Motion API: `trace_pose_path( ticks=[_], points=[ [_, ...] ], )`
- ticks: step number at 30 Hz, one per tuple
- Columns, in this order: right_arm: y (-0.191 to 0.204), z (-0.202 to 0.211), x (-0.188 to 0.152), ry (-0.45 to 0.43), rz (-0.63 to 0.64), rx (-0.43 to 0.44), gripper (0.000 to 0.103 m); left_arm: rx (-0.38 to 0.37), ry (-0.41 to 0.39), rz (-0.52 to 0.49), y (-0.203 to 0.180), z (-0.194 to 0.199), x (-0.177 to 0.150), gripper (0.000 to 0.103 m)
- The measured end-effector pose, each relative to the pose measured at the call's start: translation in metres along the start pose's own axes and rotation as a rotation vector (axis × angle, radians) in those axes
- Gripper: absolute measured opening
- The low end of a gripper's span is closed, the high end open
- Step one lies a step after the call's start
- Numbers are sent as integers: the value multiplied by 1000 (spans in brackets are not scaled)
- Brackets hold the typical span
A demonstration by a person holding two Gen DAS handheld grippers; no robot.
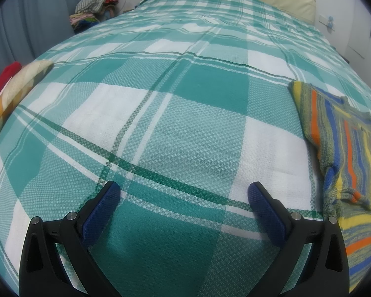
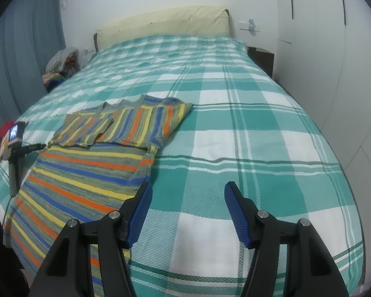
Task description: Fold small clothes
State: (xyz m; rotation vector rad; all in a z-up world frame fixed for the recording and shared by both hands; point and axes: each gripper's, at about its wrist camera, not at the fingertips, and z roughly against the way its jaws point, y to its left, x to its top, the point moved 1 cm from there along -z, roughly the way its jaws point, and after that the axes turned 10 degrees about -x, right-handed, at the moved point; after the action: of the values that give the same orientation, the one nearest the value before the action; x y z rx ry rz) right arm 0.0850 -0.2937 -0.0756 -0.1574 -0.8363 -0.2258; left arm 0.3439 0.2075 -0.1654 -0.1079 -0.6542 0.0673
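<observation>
Both my claws, left claw point(image 1: 184, 193) and right claw point(image 2: 188, 194), hang spread, empty. Striped knitted sweater point(image 2: 86, 170), sleeves folded in, lies on green checked bed point(image 2: 235, 133). Risk: pinching bedcover along with knit.

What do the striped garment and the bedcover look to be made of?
Striped garment: knitted yarn, probably wool or acrylic; matte, with mottled grey between the stripes and visible ribbing. Bedcover: woven cloth, likely cotton; a raised waffle-like texture shows across the checks.
</observation>
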Motion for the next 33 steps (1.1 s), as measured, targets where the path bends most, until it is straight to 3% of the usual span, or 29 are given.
trace_pose_path(
  ticks=[29, 33],
  points=[
    [13, -23, -10, 55, 43, 6, 61, 6, -5, 16, 2, 1, -2, 103],
    [23, -25, -11, 54, 76, 6, 61, -29, 49, 7, -1, 17, -7, 102]
  ],
)
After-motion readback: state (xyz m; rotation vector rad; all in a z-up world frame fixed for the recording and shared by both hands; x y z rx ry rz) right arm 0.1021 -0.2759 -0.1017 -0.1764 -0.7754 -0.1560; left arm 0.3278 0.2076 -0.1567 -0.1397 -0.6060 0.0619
